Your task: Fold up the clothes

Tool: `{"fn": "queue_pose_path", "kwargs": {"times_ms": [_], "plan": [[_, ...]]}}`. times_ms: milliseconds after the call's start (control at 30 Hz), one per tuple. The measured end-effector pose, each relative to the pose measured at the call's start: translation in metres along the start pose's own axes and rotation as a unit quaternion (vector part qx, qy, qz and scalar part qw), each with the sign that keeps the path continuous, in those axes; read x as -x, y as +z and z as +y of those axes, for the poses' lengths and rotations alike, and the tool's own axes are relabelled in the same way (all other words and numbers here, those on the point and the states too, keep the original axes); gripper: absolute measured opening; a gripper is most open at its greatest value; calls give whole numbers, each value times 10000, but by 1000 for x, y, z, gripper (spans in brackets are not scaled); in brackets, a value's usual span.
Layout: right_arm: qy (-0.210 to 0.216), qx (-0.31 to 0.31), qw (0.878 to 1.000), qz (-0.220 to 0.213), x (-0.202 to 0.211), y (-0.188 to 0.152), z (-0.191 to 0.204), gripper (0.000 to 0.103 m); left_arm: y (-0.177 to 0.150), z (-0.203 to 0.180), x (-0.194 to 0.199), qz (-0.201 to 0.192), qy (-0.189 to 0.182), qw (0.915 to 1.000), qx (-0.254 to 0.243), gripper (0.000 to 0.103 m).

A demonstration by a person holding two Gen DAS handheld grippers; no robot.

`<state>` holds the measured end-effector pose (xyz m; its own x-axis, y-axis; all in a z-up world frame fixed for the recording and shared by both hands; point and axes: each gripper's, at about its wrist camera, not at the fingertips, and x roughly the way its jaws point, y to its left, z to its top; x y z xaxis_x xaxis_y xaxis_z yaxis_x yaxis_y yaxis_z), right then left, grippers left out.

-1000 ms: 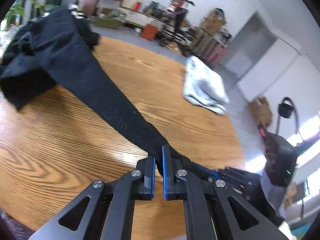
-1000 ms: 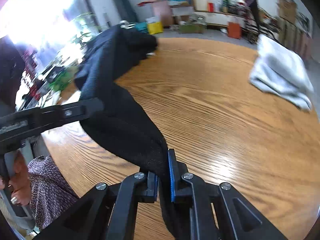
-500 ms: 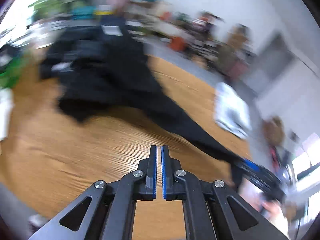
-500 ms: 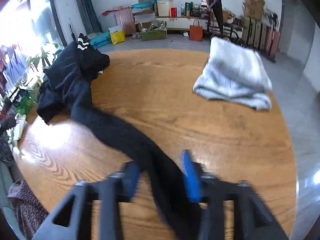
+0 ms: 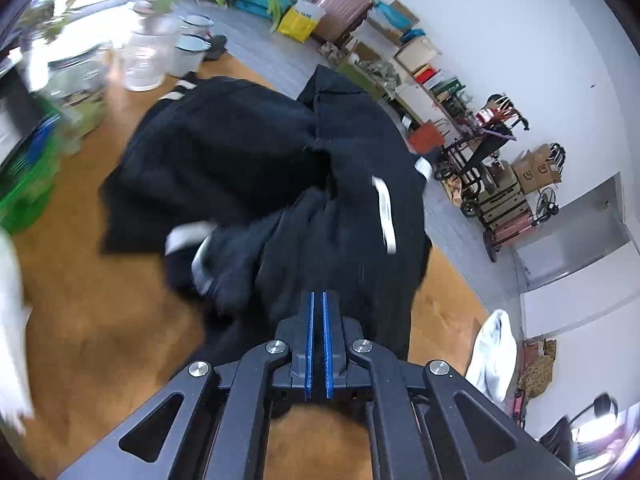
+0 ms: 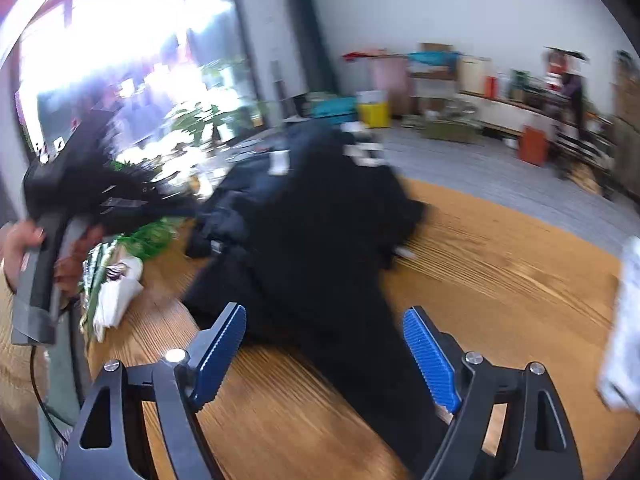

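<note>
Having let go, my right gripper (image 6: 324,354) gapes—left gripper (image 5: 316,344) pinched empty; garment (image 5: 280,184) heaped at twelve o'clock, unfolded.

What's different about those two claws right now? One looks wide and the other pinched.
The right claw stands wide open, blue pads far apart; the left claw has its pads pressed nearly together. The right claw has the black garment running between its pads, ungripped; the left claw pinches nothing and points at the bunched pile. Both are black with ribbed blue pads, above the wooden table.
</note>
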<state>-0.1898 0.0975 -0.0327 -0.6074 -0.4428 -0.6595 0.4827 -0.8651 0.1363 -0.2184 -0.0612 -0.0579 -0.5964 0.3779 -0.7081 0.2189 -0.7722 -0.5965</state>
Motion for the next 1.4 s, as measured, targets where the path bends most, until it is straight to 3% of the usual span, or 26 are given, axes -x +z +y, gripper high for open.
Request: {"fn": "queue_pose_path", "kwargs": {"times_ms": [67, 133, 167, 233, 300, 333, 400, 433, 467, 500, 533, 567, 633, 800, 967, 1067, 1233, 1400], "plan": [[-111, 182, 9997, 77, -32, 6, 17, 85, 19, -3, -18, 32, -89, 9999, 34, 9], [-223, 364, 9990, 155, -63, 13, 34, 85, 39, -7, -35, 64, -177, 9998, 68, 36], [-270, 440, 9985, 194, -79, 16, 41, 85, 49, -9, -44, 81, -221, 9997, 86, 43], [-245, 381, 9986, 278, -99, 18, 42, 85, 61, -11, -57, 73, -224, 9997, 92, 77], [-126, 94, 9997, 207, -104, 18, 34, 82, 63, -11, -61, 6, -94, 9999, 57, 78], [-63, -57, 9998, 174, -105, 17, 29, 73, 64, -11, -63, -28, -30, 10000, 40, 78], [156, -451, 9987, 182, -104, 16, 13, 55, 66, -11, -68, -96, 99, 9999, 4, 77], [281, -581, 9977, 226, -104, 15, 6, 43, 66, -15, -70, -143, 112, 9997, -139, 67], [406, -711, 9963, 269, -104, 14, 0, 33, 66, -21, -72, -138, 81, 9994, -293, 53], [521, -833, 9947, 311, -103, 14, -6, 28, 65, -27, -74, -118, 42, 9990, -440, 19], [576, -905, 9936, 343, -101, 12, -9, 22, 64, -33, -74, -126, 69, 9987, -489, 8], [620, -958, 9928, 367, -98, 10, -11, 15, 62, -39, -73, -198, 240, 9981, -532, 4], [559, -815, 9946, 304, -84, 4, -6, 8, 53, -54, -66, -350, 488, 9951, -792, 2], [399, -900, 9947, 283, -49, -20, -12, 6, 8, -72, -40, -293, 12, 9941, -1047, 2], [237, -1280, 9907, 383, -7, -54, -32, 6, -67, -99, -24, 8, -337, 9916, -1252, 2], [-2, -1478, 9881, 423, 31, -84, -49, 6, -123, -126, -18, 200, -500, 9851, -1632, 2], [-541, -1952, 9789, 271, 115, -143, -85, 6, -228, -190, -18, 705, -1109, 9632, -2345, 2], [-1201, -2696, 9554, 39, 207, -212, -124, 6, -324, -262, -28, 1288, -1645, 9296, -3036, 2]]}}
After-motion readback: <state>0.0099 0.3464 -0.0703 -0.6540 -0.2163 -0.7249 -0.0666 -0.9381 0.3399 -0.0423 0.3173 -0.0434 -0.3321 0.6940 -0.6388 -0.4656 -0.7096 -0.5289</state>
